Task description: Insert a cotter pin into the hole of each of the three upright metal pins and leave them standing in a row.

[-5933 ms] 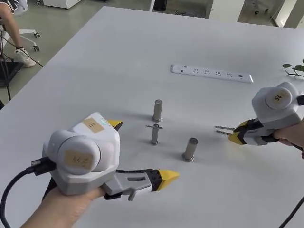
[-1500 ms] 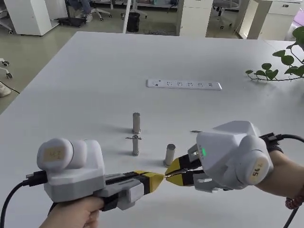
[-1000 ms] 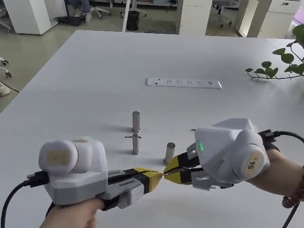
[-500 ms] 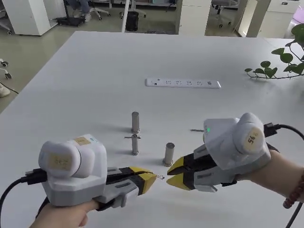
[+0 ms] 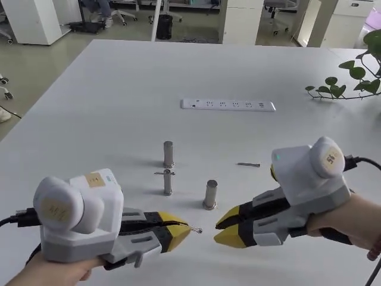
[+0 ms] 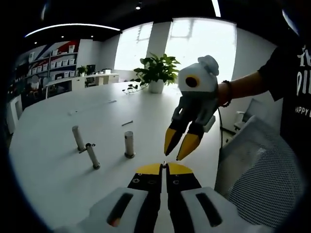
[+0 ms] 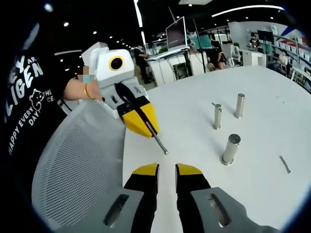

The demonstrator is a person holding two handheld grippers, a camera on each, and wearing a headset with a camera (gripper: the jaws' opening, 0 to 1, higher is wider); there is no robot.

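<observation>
Left tongs (image 5: 178, 230): clamped on a thin silvery cotter pin (image 5: 193, 229), its tip poking out.
Right tongs (image 5: 219, 232): apart, empty.
Metal pins (image 5: 210, 194): three grey upright cylinders; one (image 5: 168, 182) is pinned crosswise.

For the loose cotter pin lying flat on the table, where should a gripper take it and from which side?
Take the loose cotter pin mid-shaft, coming down from above with jaws across its length: it lies flat and thin on the table, so a side approach would likely slip. The open right gripper looks the nearer.

Head cam above — gripper cams opposed, all share pins (image 5: 209, 195).
</observation>
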